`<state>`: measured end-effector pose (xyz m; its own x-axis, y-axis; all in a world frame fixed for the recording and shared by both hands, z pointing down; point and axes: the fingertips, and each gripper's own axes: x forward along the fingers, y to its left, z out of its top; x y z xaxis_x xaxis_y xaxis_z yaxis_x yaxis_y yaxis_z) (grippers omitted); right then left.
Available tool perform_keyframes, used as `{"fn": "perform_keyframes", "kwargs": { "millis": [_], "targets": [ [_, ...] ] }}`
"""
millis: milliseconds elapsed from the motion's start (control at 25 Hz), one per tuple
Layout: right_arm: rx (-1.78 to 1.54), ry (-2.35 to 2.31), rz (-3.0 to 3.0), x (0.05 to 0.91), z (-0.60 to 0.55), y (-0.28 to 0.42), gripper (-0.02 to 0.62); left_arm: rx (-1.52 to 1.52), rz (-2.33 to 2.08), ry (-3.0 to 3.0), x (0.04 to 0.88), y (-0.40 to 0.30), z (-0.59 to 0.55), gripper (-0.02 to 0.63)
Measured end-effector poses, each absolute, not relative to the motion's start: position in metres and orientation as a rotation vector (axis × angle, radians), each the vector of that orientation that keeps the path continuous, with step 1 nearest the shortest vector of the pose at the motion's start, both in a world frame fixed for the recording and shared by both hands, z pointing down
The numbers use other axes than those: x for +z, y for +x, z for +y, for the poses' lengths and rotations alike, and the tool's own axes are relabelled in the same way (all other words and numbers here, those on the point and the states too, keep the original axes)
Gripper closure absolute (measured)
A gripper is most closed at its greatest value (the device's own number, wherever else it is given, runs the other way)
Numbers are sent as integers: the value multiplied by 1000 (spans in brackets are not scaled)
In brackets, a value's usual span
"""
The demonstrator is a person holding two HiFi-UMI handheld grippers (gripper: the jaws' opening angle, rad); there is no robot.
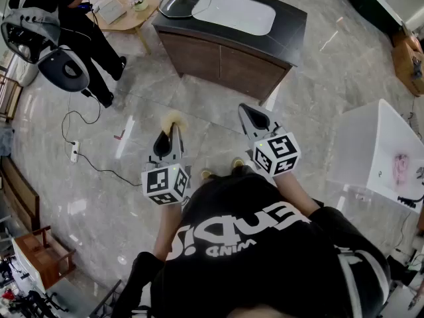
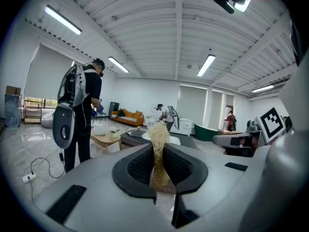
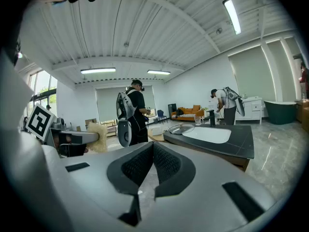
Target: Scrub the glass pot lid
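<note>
The left gripper (image 2: 158,153) has its jaws pressed together on a tan, fibrous scrubber (image 2: 158,133). The scrubber stands between the pads with its long axis running along the jaws, and its frayed end sticks out past the tips. The right gripper (image 3: 152,151) has its jaws closed against each other with nothing between them. In the head view both grippers are held side by side over bare marble floor (image 1: 199,105), pointing forward and a little downward.

Open floor lies between them and a dark counter (image 1: 285,35) with a white sink basin (image 1: 235,13). The glass pot lid (image 1: 183,2) lies flat on the counter's left end, just beside the basin, dome side up. It is round, so it has no long axis. It is well apart from both grippers, ahead of the left one.

To the left of the counter are a low wooden table (image 1: 129,22) and another person (image 1: 79,28). A cable with a power strip (image 1: 75,151) trails on the floor, and a white tub (image 1: 381,144) stands to the right.
</note>
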<state>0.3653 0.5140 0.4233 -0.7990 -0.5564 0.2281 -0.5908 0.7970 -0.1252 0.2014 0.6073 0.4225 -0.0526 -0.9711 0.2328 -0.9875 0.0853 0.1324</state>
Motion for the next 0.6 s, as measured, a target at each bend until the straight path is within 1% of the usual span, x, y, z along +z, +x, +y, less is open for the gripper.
{"fn": "perform_keyframes", "kwargs": {
  "millis": [240,600],
  "targets": [
    [296,914,-2825,423,518,350,581,105,-2097,1970,427,184,609,551],
    [321,943,-2782,450,519,335,581,109,-2064,1994,442,154,603,552]
  ]
}}
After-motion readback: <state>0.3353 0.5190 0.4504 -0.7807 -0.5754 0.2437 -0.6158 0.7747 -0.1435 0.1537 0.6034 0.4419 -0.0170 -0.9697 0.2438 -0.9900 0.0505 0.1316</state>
